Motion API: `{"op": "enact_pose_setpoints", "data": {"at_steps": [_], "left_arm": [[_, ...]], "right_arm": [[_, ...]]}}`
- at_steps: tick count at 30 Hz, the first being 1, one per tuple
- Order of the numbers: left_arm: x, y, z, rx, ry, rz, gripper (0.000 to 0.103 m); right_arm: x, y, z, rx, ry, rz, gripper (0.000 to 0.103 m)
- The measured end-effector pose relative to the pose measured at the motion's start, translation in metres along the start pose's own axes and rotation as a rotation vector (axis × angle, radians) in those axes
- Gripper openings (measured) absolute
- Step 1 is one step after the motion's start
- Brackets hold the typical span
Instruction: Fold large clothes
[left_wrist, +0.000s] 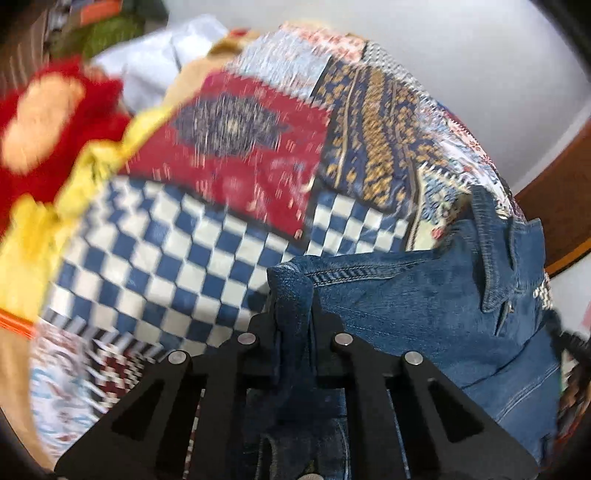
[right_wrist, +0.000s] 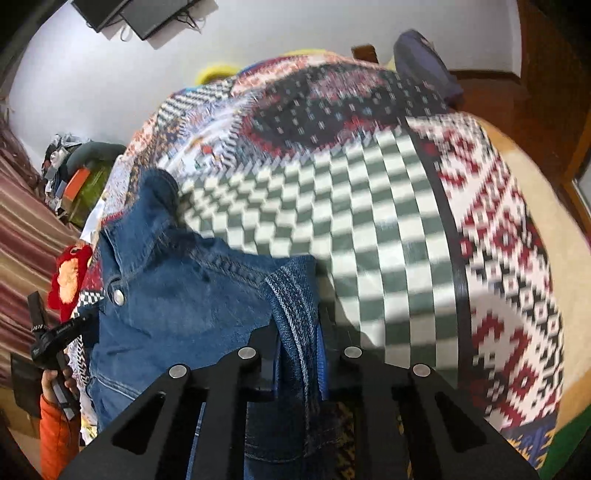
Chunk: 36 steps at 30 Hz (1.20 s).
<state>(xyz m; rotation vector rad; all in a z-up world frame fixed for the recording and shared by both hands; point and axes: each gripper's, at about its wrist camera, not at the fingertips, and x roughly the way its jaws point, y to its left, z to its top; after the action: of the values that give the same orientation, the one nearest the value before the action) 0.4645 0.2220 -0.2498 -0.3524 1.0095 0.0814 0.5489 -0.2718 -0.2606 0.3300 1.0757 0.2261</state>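
Note:
A blue denim jacket (left_wrist: 424, 302) hangs stretched between both grippers above a patchwork bedspread (left_wrist: 177, 251). My left gripper (left_wrist: 293, 317) is shut on a bunched denim edge at the jacket's left end. My right gripper (right_wrist: 297, 325) is shut on a folded denim edge at the jacket's (right_wrist: 177, 295) right end. The collar and a metal snap button (right_wrist: 118, 296) show in the right wrist view. The jacket's lower part hangs out of sight below the fingers.
The bedspread (right_wrist: 388, 221) covers a bed. A red and yellow plush toy (left_wrist: 48, 122) and white cloth (left_wrist: 155, 70) lie at the bed's far side. Piled items (right_wrist: 81, 177) and a striped curtain (right_wrist: 22, 236) stand left. White wall and wooden furniture (right_wrist: 546, 92) lie behind.

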Motion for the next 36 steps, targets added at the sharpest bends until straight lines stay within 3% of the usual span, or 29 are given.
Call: {"op": "enact_pose_setpoints", "data": {"at_steps": [6, 12, 18, 23, 24, 26, 28, 29, 36], "left_arm": [[-0.045, -0.01, 0.017, 0.069, -0.119, 0.024, 0.01], [-0.045, -0.016, 0.045, 0.1, -0.166, 0.06, 0.01], [-0.007, -0.001, 0.062, 0.047, -0.102, 0.054, 0.01], [0.026, 0.01, 0.057, 0.016, -0.035, 0.05, 0.013], [0.03, 0.011, 0.057, 0.017, -0.033, 0.06, 0.017], [0.035, 0.014, 0.055, 0.02, -0.033, 0.063, 0.019], [0.038, 0.015, 0.054, 0.022, -0.033, 0.058, 0.02], [0.039, 0.015, 0.054, 0.023, -0.032, 0.058, 0.02], [0.032, 0.001, 0.048, 0.088, -0.017, 0.159, 0.03]], "right_arm": [[-0.008, 0.035, 0.034, -0.113, -0.044, -0.066, 0.011], [-0.011, 0.068, 0.078, -0.2, -0.141, -0.123, 0.011], [0.037, 0.071, 0.099, -0.227, -0.116, -0.224, 0.011], [0.073, 0.051, 0.094, -0.217, -0.063, -0.241, 0.012], [0.078, 0.046, 0.092, -0.213, -0.047, -0.228, 0.015], [0.082, 0.04, 0.09, -0.21, -0.045, -0.239, 0.033], [0.083, 0.037, 0.089, -0.235, -0.073, -0.382, 0.095], [0.083, 0.035, 0.088, -0.255, -0.09, -0.445, 0.1], [0.057, 0.023, 0.083, -0.235, -0.074, -0.375, 0.099]]}}
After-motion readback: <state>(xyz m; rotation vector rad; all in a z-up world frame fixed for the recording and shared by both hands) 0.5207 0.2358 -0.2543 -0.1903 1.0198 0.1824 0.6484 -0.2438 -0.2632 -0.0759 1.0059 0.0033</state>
